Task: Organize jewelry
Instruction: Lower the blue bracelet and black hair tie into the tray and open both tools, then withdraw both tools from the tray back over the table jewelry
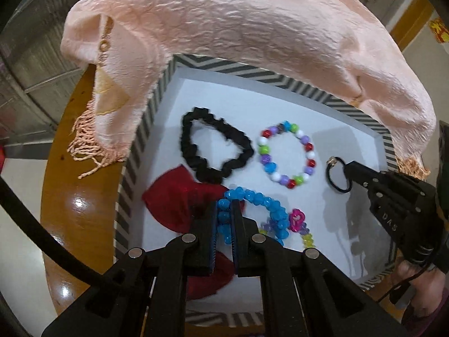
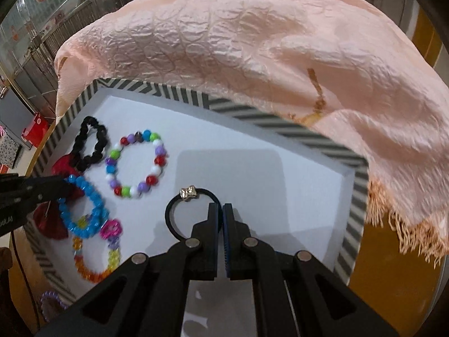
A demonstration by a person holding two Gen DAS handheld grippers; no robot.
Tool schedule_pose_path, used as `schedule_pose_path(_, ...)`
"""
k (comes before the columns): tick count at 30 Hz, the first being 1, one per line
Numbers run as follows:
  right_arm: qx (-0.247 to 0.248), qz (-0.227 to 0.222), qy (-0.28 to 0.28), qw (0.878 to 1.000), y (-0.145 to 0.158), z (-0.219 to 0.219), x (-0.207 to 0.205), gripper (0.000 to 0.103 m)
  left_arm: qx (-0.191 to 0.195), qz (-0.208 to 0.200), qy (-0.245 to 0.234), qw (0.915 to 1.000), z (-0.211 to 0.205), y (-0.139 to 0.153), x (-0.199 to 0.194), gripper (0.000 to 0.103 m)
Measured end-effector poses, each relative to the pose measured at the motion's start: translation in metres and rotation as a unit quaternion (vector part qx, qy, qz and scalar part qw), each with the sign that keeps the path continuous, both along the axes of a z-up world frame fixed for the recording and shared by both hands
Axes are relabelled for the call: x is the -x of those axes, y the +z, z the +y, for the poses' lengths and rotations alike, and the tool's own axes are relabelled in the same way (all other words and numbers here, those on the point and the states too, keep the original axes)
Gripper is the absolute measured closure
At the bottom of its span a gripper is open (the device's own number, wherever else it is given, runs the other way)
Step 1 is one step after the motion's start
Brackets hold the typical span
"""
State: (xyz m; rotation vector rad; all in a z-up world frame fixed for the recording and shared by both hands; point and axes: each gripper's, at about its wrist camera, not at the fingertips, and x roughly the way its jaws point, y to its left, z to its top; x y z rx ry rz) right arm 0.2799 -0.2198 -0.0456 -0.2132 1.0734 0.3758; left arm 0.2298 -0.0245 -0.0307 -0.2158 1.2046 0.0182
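Blue faceted beads sit pinched between your left gripper [image 1: 224, 213] jaws in the left wrist view: the translucent blue bead bracelet [image 1: 258, 205] is clamped at its left side, the jaws closed tight on it, and the loop hangs over the white floor of the tray with the grey-and-white chevron rim [image 1: 132, 174]. Under and left of it lies a dark red fabric bow [image 1: 171, 202]. Farther in rest a black ruffled scrunchie [image 1: 213, 146] and, just right of it, a round bracelet of mixed red, white, green, purple and blue beads [image 1: 289, 154]. A pink flower-shaped charm [image 1: 297, 220] touches the blue loop on the right. Your right gripper [image 1: 350, 172] comes in from the right, closed on a thin black elastic hair tie with a small metal charm [image 1: 336, 177]; raised letters on its body are too blurred to read. A peach crinkled scarf with fringe [image 1: 238, 28] drapes over the tray's far rim, on a glossy brown wooden table [image 1: 75, 196].

From the right wrist view, your right gripper [image 2: 221, 210] is shut on the hair tie's right side, the small bone-shaped charm [image 2: 191, 192] at the top of the loop. Your left gripper [image 2: 60, 188] holds the blue bracelet at far left. An orange and yellow bead bracelet [image 2: 92, 266] lies below it. Lettering on the left gripper's body is cut off and unreadable.
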Motion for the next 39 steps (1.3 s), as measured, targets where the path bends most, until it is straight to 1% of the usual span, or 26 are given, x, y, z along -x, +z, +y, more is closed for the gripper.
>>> schedule_pose_path(5, 0.006, -0.005, -0.001, 1.0, 0.0, 0.006, -0.006, 0.098, -0.02, -0.003, 0.0, 0.9998, 0.0, -0.001, 0.001, 0.1)
schedule_pose_path(6, 0.006, -0.004, -0.003, 1.0, 0.0, 0.005, -0.006, 0.094, -0.021, -0.005, 0.0, 0.9998, 0.001, 0.0, 0.001, 0.1)
schedule_pose_path(7, 0.003, -0.004, -0.006, 1.0, 0.0, 0.005, -0.005, 0.083, -0.022, -0.005, -0.001, 0.9997, 0.0, 0.0, 0.0, 0.1)
schedule_pose_path(8, -0.001, -0.001, -0.011, 1.0, 0.0, 0.003, -0.004, 0.078, -0.024, -0.004, -0.003, 0.9997, -0.001, 0.0, 0.001, 0.098)
schedule_pose_path(9, -0.008, 0.003, -0.015, 1.0, 0.001, 0.001, -0.003, 0.069, -0.027, -0.002, -0.005, 0.9996, -0.003, 0.001, 0.0, 0.095)
schedule_pose_path(11, -0.024, 0.008, -0.02, 0.999, 0.006, -0.006, 0.002, 0.068, -0.031, -0.005, -0.005, 0.9995, -0.006, 0.004, 0.004, 0.088)
schedule_pose_path(14, -0.041, 0.006, -0.026, 0.999, 0.018, -0.013, 0.017, 0.067, -0.042, -0.021, 0.0, 0.9989, -0.013, 0.013, 0.013, 0.086)
schedule_pose_path(16, -0.055, 0.002, -0.032, 0.998, 0.029, -0.018, 0.029, 0.059, -0.051, -0.031, 0.001, 0.9982, -0.016, 0.022, 0.023, 0.086)
schedule_pose_path(18, -0.072, -0.003, -0.038, 0.997, 0.04, -0.022, 0.043, 0.055, -0.058, -0.042, 0.0, 0.9974, -0.018, 0.032, 0.034, 0.086)
schedule_pose_path(23, -0.091, -0.01, -0.042, 0.995, 0.06, -0.031, 0.075, 0.051, -0.066, -0.063, -0.002, 0.9958, -0.019, 0.048, 0.059, 0.086)
schedule_pose_path(30, -0.104, -0.02, -0.051, 0.993, 0.076, -0.031, 0.118, 0.049, -0.071, -0.085, 0.0, 0.9938, -0.022, 0.061, 0.097, 0.086)
schedule_pose_path(34, -0.106, -0.021, -0.052, 0.993, 0.079, -0.027, 0.138, 0.044, -0.08, -0.092, -0.003, 0.9925, -0.024, 0.064, 0.118, 0.086)
schedule_pose_path(39, -0.108, -0.023, -0.048, 0.993, 0.082, -0.022, 0.158, 0.044, -0.084, -0.097, 0.0, 0.9917, -0.022, 0.066, 0.138, 0.086)
